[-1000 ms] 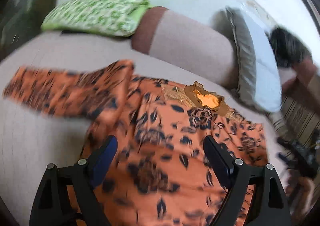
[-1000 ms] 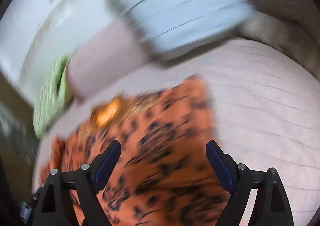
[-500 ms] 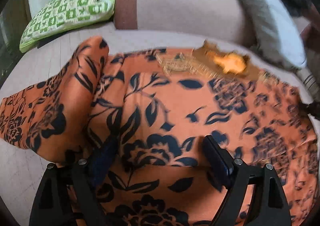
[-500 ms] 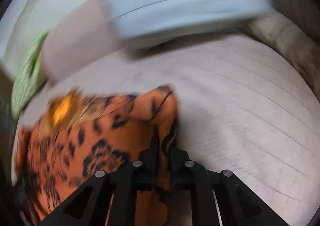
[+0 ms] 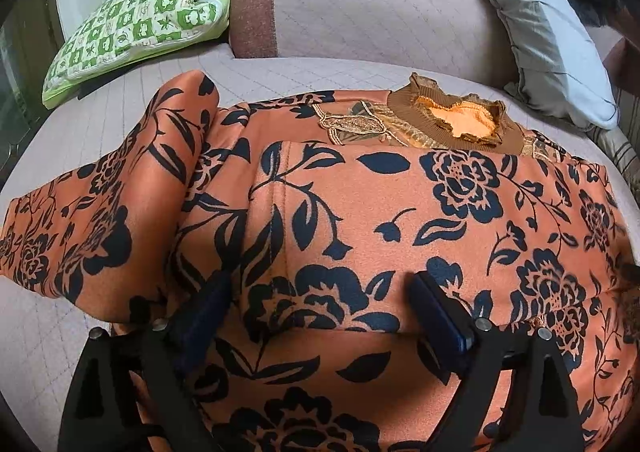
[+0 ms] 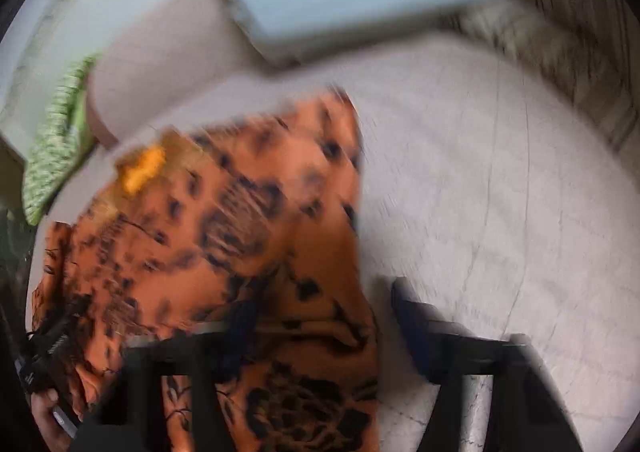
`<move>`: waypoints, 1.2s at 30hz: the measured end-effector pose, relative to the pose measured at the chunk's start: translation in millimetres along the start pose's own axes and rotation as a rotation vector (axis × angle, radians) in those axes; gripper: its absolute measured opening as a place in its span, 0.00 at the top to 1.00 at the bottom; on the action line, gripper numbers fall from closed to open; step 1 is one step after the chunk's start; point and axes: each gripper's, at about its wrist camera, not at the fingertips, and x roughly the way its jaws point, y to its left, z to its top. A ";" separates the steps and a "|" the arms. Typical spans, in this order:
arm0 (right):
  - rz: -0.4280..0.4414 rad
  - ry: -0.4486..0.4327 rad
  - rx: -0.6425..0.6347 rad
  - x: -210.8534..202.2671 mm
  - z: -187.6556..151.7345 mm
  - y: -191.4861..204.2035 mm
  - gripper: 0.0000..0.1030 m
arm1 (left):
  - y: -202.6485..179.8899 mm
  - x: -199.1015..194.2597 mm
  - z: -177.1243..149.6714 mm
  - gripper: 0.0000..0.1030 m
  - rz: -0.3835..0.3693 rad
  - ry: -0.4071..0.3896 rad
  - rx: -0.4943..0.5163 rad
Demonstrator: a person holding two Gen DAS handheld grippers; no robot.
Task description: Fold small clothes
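Jaws on both grippers stand wide, holding nothing. Left gripper point(image 5: 320, 308) hovers over the orange floral top point(image 5: 380, 211), spread across the bed point(image 5: 40, 332), unfolded sleeve point(image 5: 100, 191) leftward. Right gripper point(image 6: 320, 316), blurred, seems beside its right edge.

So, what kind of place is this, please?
Probably a home bedroom: the orange floral top lies on a quilted pinkish bed surface, with a green checked pillow and a grey-white pillow behind.
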 end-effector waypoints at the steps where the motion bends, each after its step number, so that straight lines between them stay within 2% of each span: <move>1: 0.024 -0.004 0.060 -4.6 0.9 -11.2 0.83 | 0.7 0.2 -0.4 0.09 -0.005 0.002 0.001; 3: -0.020 -0.038 0.052 -16.5 -1.6 -9.3 0.81 | 1.3 -0.5 -0.4 0.09 -0.003 0.004 0.002; 5: -0.058 -0.020 0.023 -21.7 -4.6 -2.5 0.70 | 1.3 0.9 0.4 0.09 0.003 0.010 0.006; 6: -0.101 -0.050 0.025 -31.7 -5.3 -0.1 0.60 | 1.0 0.5 0.3 0.09 0.004 0.009 0.006; 7: -0.129 -0.107 0.022 -44.4 -5.5 4.9 0.57 | 1.3 0.4 0.2 0.09 0.002 0.009 0.005; 9: -0.111 -0.202 -0.044 -66.5 -4.2 26.3 0.57 | 1.5 0.3 0.3 0.09 -0.001 0.009 0.003; 10: -0.044 -0.230 -0.110 -73.6 -5.3 44.8 0.55 | 1.0 0.3 0.0 0.08 0.002 0.009 0.004; 12: 0.059 -0.222 -0.212 -67.7 -7.4 64.3 0.46 | -0.6 0.5 -0.8 0.08 0.007 0.008 0.008; 13: 0.029 -0.181 -0.232 -50.3 -7.4 64.0 0.44 | -0.9 0.6 -1.0 0.08 0.006 0.008 0.007; 14: -0.040 -0.074 -0.160 -19.1 -5.3 45.5 0.44 | -0.8 0.8 -0.9 0.08 0.004 0.009 0.005; 15: -0.023 -0.001 -0.066 0.7 -5.7 27.6 0.48 | -0.6 0.9 -0.6 0.08 0.000 0.010 0.003; 16: 0.011 -0.037 -0.002 -3.6 -6.6 16.0 0.56 | -0.5 0.7 -0.8 0.08 0.001 0.010 0.005; 17: 0.035 -0.095 0.017 -26.5 -6.5 19.1 0.56 | 0.0 0.3 -0.8 0.08 0.000 0.008 0.003; 20: 0.059 -0.200 -0.120 -60.1 -13.3 50.2 0.35 | 2.0 -0.9 2.2 0.08 -0.016 0.009 -0.010; 21: 0.072 -0.206 -0.180 -59.1 -16.7 57.9 0.22 | 3.9 -4.1 3.8 0.08 -0.030 0.006 -0.026; 22: 0.025 -0.161 -0.216 -44.4 -19.2 59.8 0.18 | 7.0 -9.9 5.4 0.08 -0.056 -0.005 -0.049; 23: -0.050 -0.091 -0.206 -25.0 -21.0 53.9 0.18 | 12.2 -19.2 7.8 0.08 -0.092 -0.029 -0.078; 24: -0.088 -0.045 -0.177 -11.0 -24.6 44.1 0.22 | 21.7 -33.7 11.5 0.08 -0.130 -0.068 -0.116; 26: -0.059 -0.153 -0.229 -36.9 -37.2 52.2 0.23 | 47.5 -63.0 17.9 0.08 -0.176 -0.142 -0.197; 28: -0.038 -0.139 -0.264 -42.4 -45.3 57.0 0.23 | 94.3 -95.8 20.7 0.08 -0.228 -0.230 -0.337; 29: -0.053 -0.117 -0.291 -37.8 -49.7 60.1 0.23 | 115.8 -106.5 19.3 0.08 -0.228 -0.266 -0.400; 31: -0.075 -0.086 -0.319 -31.9 -53.2 60.4 0.23 | 175.2 -122.8 11.5 0.08 -0.150 -0.337 -0.557; 32: -0.067 -0.100 -0.315 -34.5 -55.6 57.4 0.23 | 206.4 -124.7 4.6 0.08 -0.076 -0.339 -0.646; 33: -0.062 -0.103 -0.303 -35.7 -55.8 56.1 0.23 | 248.0 -121.4 -8.9 0.08 0.031 -0.317 -0.789; 36: -0.039 -0.117 -0.231 -45.4 -63.0 47.9 0.23 | 329.6 -96.7 -41.5 0.09 0.147 -0.245 -1.056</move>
